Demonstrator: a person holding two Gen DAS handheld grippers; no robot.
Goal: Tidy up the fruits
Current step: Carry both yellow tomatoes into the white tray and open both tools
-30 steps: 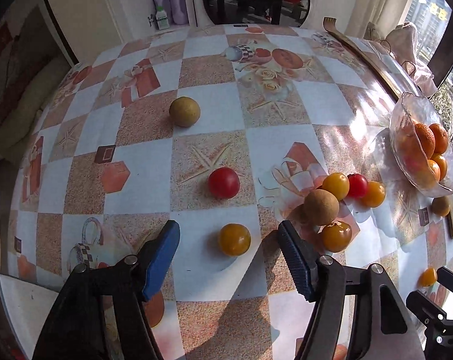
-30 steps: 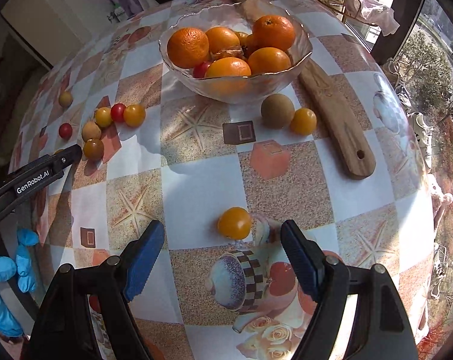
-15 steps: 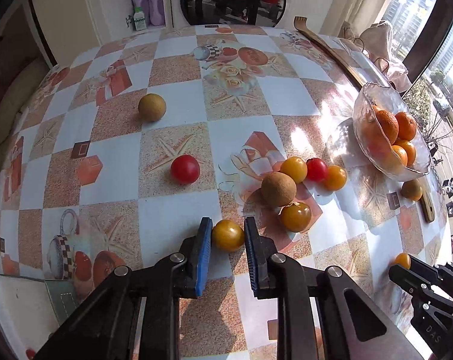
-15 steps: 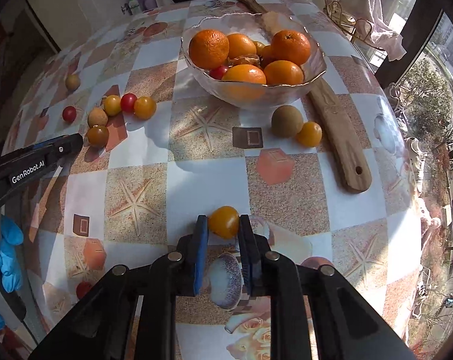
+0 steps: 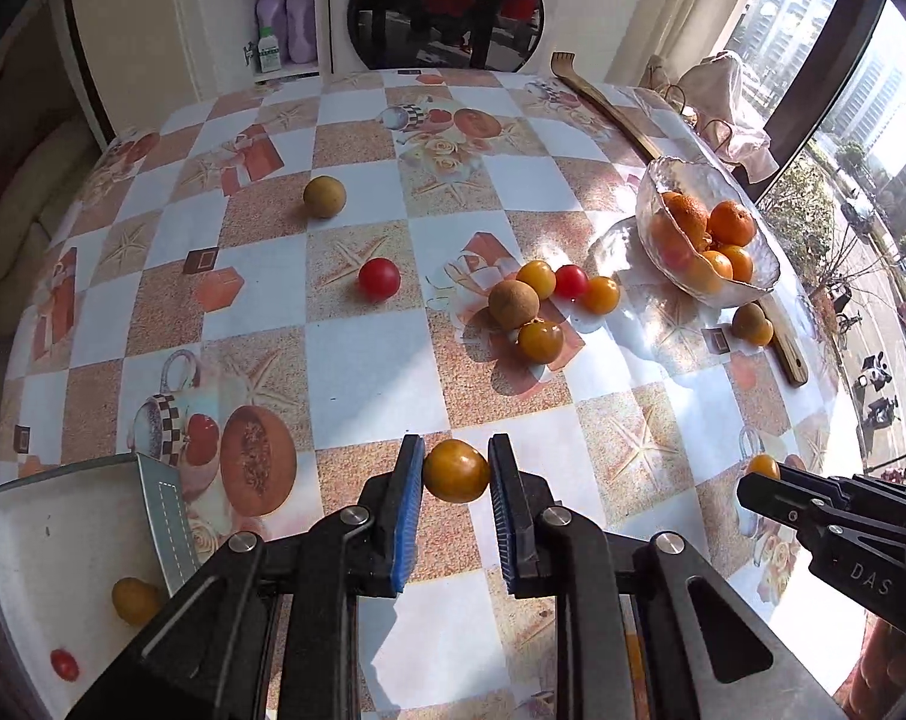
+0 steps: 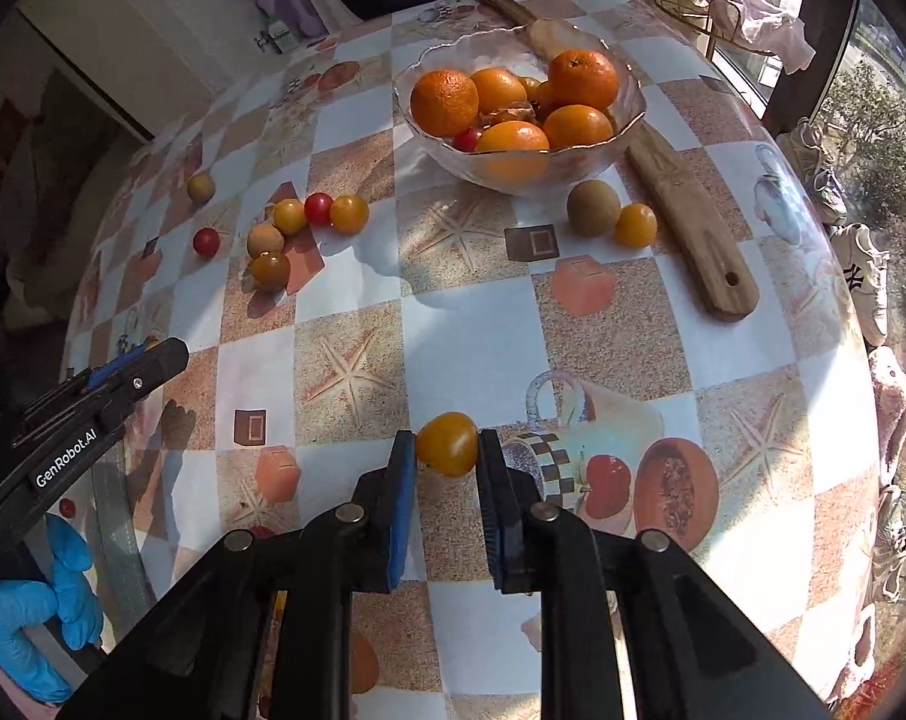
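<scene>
My left gripper (image 5: 456, 471) is shut on a yellow tomato (image 5: 456, 470) and holds it above the table, near a white tray (image 5: 15, 540) at the lower left. My right gripper (image 6: 447, 444) is shut on another yellow tomato (image 6: 447, 443), lifted off the cloth. A glass bowl (image 6: 630, 114) holds oranges and a red tomato. A cluster of small fruits (image 5: 540, 303) lies mid-table. A red tomato (image 5: 379, 278) and a brown round fruit (image 5: 324, 197) lie apart to the left.
The white tray holds a yellow fruit (image 5: 135, 600) and a red tomato (image 5: 64, 664). A wooden back scratcher (image 6: 687, 222) lies right of the bowl, with a brown fruit (image 6: 593, 207) and a yellow tomato (image 6: 635, 224) beside it. The table's edges curve away on all sides.
Both grippers closed on their yellow tomatoes, lifted them and drew back from the table. The white tray has come into the left wrist view.
</scene>
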